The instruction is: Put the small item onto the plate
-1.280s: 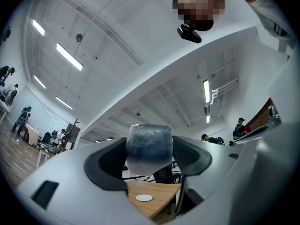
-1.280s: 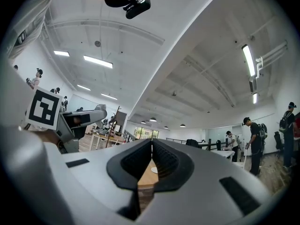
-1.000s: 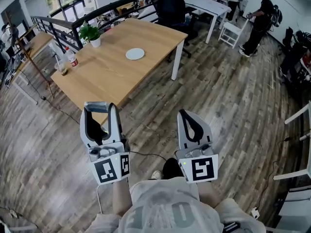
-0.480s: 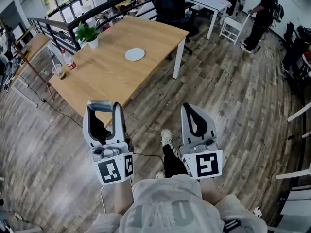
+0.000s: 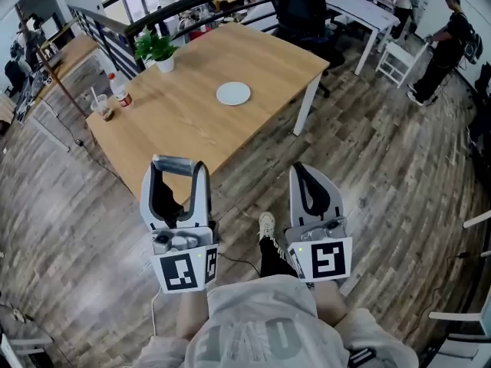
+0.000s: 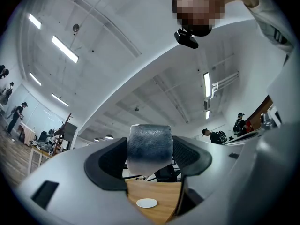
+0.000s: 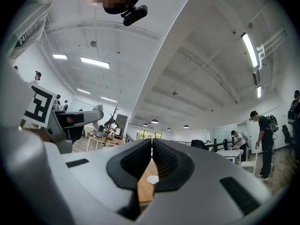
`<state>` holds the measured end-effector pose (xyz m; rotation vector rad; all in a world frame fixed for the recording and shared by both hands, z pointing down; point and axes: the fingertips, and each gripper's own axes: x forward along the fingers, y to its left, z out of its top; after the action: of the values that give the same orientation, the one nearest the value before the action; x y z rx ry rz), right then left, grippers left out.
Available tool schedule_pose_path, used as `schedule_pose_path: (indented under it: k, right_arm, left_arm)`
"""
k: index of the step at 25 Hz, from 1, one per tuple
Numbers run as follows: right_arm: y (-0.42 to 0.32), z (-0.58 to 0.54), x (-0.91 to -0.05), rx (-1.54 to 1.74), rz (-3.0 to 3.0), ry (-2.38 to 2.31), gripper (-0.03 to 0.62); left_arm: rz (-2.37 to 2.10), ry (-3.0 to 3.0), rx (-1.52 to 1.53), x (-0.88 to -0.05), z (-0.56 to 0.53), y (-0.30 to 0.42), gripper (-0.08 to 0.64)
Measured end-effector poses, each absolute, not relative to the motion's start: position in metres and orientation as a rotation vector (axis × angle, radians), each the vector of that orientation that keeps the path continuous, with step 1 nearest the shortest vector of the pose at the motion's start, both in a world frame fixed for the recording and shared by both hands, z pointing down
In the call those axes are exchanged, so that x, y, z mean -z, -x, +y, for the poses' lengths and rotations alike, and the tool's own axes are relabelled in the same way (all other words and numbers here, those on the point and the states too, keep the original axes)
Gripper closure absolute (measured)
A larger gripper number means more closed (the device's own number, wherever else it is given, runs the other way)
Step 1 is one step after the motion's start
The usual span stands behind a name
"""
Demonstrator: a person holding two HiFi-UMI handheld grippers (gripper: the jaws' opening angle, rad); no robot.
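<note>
A white plate (image 5: 233,93) lies on the wooden table (image 5: 176,129) ahead of me; it also shows small between the jaws as the plate (image 6: 146,203) and the plate (image 7: 153,179). My left gripper (image 5: 178,167) is held upright short of the table's near corner, shut on a small grey, scaly-textured item (image 6: 149,146) that sticks up between its black pads. My right gripper (image 5: 304,173) hangs beside it over the floor, jaws closed together with nothing between them. Both grippers are well short of the plate.
A potted plant (image 5: 157,48), a bottle (image 5: 119,90) and a cup (image 5: 101,107) stand along the table's far-left side. A black chair (image 5: 303,6), a white table (image 5: 368,10), a white chair (image 5: 395,60) and a standing person (image 5: 453,37) are beyond. A railing (image 5: 115,41) runs behind.
The table and plate have come closer and shifted right in the head view as I walk forward. Both grippers keep their pose and grip.
</note>
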<state>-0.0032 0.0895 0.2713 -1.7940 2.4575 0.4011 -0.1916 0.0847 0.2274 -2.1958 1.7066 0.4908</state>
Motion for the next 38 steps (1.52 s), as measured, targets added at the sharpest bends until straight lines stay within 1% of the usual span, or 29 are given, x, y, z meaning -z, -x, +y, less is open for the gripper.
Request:
schedule_pose_path:
  k: [8, 14, 20, 31, 38]
  right_arm:
    - [-0.026, -0.046, -0.264, -0.39, 2.541, 1.677, 0.574]
    - [-0.044, -0.157, -0.253, -0.351, 2.61, 1.539, 0.574]
    - [-0.057, -0.237, -0.254, -0.319, 2.615, 1.488, 0.574]
    - [-0.07, -0.281, -0.254, -0.309, 2.631, 1.467, 0.574]
    - [-0.06, -0.299, -0.242, -0.362, 2.624, 1.425, 0.574]
  left_arm:
    - [1.813, 2.112, -0.413, -0.223, -0.032, 0.168, 0.252]
    - [1.897, 2.015, -0.378, -0.201, -0.131, 0.151, 0.252]
    - [1.907, 1.97, -0.361, -0.188, -0.193, 0.137, 0.252]
    - [1.915, 1.997, -0.367, -0.192, -0.246, 0.115, 0.252]
    - [1.902, 1.988, -0.391, -0.187, -0.272, 0.118, 0.253]
